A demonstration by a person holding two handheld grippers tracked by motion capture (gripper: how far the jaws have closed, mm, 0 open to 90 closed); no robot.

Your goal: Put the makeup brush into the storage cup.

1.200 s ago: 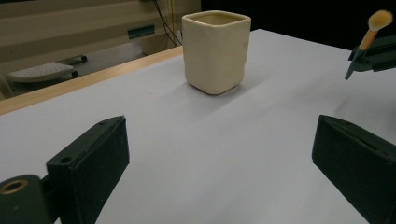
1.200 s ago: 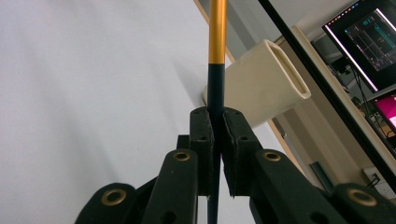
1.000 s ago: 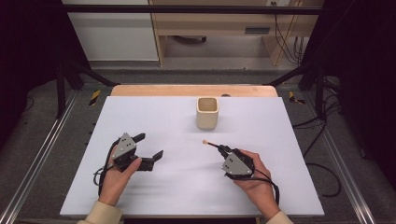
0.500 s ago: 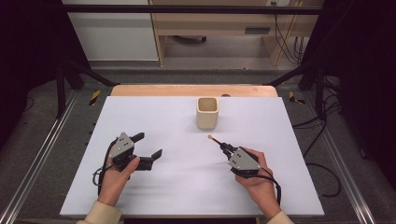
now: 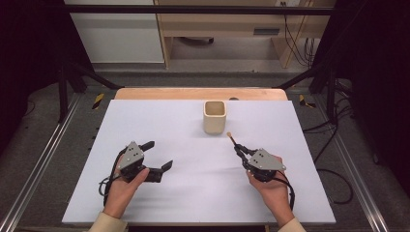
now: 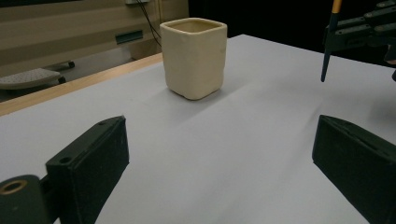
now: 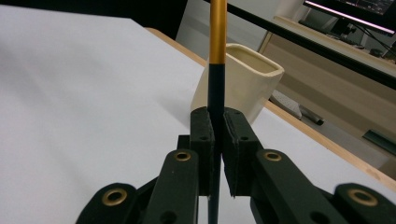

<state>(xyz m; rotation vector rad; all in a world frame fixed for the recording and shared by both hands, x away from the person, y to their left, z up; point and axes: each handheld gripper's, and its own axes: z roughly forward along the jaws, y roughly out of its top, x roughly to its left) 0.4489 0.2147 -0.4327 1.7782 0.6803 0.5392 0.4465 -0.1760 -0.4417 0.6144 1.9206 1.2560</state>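
A cream square cup (image 5: 214, 117) stands upright at the back middle of the white table (image 5: 145, 121). My right gripper (image 5: 239, 151) is shut on a thin brush (image 5: 233, 141) with a black shaft, a gold upper part and a pale tip, which points toward the cup's right side. In the right gripper view the brush (image 7: 216, 70) rises between the closed pads of the gripper (image 7: 217, 140), with the cup (image 7: 247, 79) just behind. My left gripper (image 5: 158, 154) rests open on the table at the left, its jaws wide apart (image 6: 219, 154), facing the cup (image 6: 194, 58).
A wooden strip (image 5: 198, 93) borders the table's far edge. Metal frame rails (image 5: 38, 164) run along both sides, with cables (image 5: 333, 130) on the floor at the right. A low wooden shelf (image 5: 227, 29) stands beyond the table.
My right hand has carried the brush to the right and farther back, so its tip is closer to the cup. The left gripper has stayed still and open.
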